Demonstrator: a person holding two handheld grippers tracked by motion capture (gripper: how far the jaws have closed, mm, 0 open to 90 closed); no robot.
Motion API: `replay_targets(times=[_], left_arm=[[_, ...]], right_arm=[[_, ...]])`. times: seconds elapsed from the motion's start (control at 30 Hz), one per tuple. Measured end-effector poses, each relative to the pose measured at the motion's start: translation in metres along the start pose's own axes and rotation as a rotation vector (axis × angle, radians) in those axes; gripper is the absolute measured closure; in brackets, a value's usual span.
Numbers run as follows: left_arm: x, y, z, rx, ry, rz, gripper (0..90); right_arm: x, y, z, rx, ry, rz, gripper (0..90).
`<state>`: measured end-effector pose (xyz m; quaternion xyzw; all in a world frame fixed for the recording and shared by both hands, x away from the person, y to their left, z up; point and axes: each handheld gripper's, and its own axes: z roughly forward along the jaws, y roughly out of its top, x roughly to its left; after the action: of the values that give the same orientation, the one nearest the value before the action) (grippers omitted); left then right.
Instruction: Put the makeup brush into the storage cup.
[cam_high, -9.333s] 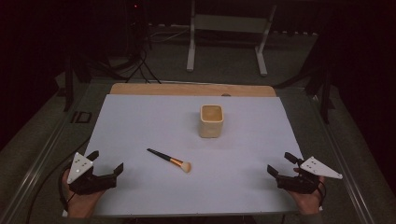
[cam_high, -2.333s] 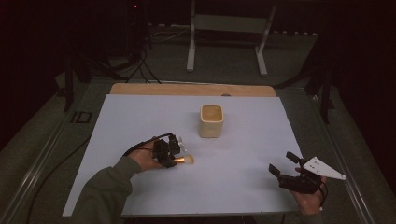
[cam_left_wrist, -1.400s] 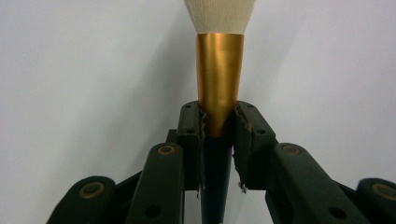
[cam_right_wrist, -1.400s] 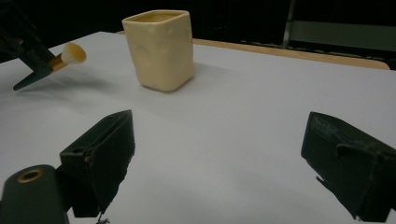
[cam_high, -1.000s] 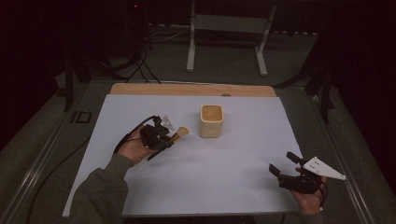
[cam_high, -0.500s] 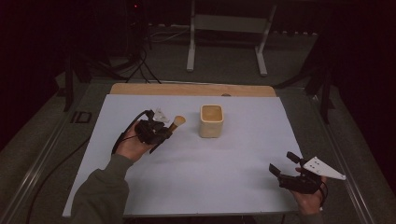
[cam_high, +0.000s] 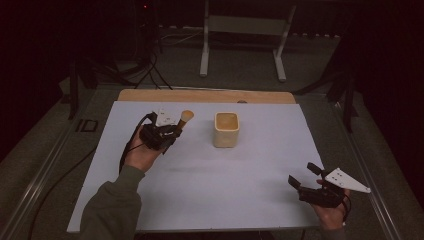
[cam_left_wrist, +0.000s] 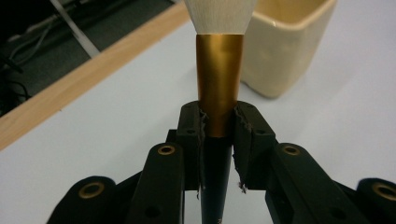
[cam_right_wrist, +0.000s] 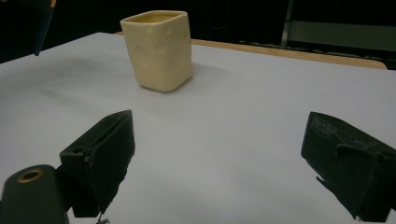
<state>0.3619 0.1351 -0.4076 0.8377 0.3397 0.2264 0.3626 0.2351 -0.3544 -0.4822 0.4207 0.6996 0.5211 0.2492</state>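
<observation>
Now a brush (cam_left_wrist: 218, 84) is clamped in the left hand-held gripper (cam_high: 167, 134) beside the cup (cam_high: 226, 129); the right hand-held gripper (cam_high: 305, 175) is held released over the bench (cam_high: 225, 185).

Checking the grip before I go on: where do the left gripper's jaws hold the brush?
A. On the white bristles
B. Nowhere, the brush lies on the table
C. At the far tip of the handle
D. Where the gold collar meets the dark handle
D: in the left gripper view the left gripper is clamped on the brush where its gold collar meets the dark handle, bristles pointing toward the cup.
</observation>
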Motion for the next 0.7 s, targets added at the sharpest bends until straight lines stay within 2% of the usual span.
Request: replay_targets(times=[0.13,0.23,0.3,0.5,0.7], left_arm=[[0.0010,0.0011,-0.0047,-0.056,0.019,-0.029,74.4],[0.0005,0.0006,-0.0067,-0.119,0.007,-0.077,74.4],[-0.0006,0.0008,-0.0059,-0.142,0.007,-0.091,74.4],[-0.0044,0.0028,-0.0024,-0.143,0.015,-0.078,74.4],[-0.0036,0.0032,-0.0036,-0.152,0.015,-0.082,74.3]], right_arm=[[-0.0001,-0.0001,0.0001,0.000,0.000,0.000,9.6],[0.0001,0.0000,0.0003,0.002,0.000,0.000,9.6],[0.0002,0.0000,0.0002,0.000,0.001,-0.002,9.6],[-0.0002,0.0000,-0.0001,0.000,0.000,0.001,9.6],[0.0000,0.0000,0.0000,0.000,0.000,0.000,9.6]])
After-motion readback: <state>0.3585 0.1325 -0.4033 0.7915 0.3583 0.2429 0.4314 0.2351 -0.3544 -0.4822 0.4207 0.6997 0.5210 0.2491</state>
